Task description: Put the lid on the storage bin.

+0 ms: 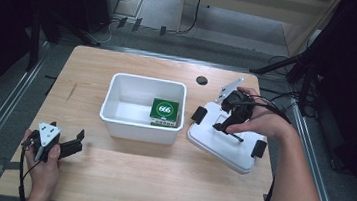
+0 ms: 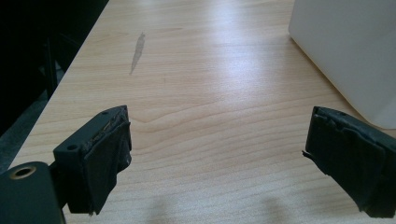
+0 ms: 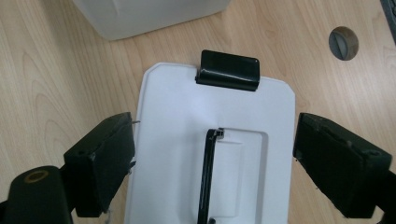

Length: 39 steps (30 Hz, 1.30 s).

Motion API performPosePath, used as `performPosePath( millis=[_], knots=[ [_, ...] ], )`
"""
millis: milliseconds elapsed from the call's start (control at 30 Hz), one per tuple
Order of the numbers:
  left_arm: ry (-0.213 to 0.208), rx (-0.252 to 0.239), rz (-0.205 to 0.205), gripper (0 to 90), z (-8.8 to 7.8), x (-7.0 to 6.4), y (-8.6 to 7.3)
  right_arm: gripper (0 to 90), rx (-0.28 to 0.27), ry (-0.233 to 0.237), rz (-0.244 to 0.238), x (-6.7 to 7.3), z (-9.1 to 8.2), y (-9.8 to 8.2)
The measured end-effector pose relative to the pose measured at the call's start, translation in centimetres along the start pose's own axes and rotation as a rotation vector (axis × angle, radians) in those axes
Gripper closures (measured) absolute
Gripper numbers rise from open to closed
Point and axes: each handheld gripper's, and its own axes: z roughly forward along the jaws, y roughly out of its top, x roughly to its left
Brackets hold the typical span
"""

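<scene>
**Right gripper poised over the white lid's handle**

Right gripper (image 1: pixel 227 127) hovers above the white lid (image 1: pixel 222 146), its jaws spread wide and gripping nothing, one on each side of the black handle (image 3: pixel 207 175) in the lid's recessed centre. That lid lies flat on the wooden table (image 1: pixel 122 185), just right of the white bin (image 1: pixel 141 127), with a black clip (image 3: pixel 228 70) at its far end. Inside the bin sits a green box (image 1: pixel 164 112). Left gripper (image 1: pixel 74 145) rests near the table's front left corner, jaws released and empty, beside the bin's wall.
</scene>
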Motion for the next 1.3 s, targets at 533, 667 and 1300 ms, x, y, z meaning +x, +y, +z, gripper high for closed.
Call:
performPosePath(
  millis=[533, 667, 1300],
  knots=[
    [-0.003, -0.001, -0.003, 7.3, -0.1, 0.0, 0.0, 19.9, 0.035, -0.035, 0.058, -0.3, 1.8, -2.5],
    [-0.003, -0.002, -0.001, 7.3, -0.1, 0.0, 0.0, 23.5, 0.05, -0.06, 0.066, -0.2, 2.5, -3.2],
    [0.0, 0.002, 0.002, 7.3, -0.1, -0.1, 0.0, 46.6, 0.1, -0.018, 0.128, -0.1, 4.6, -6.2]
  ],
)
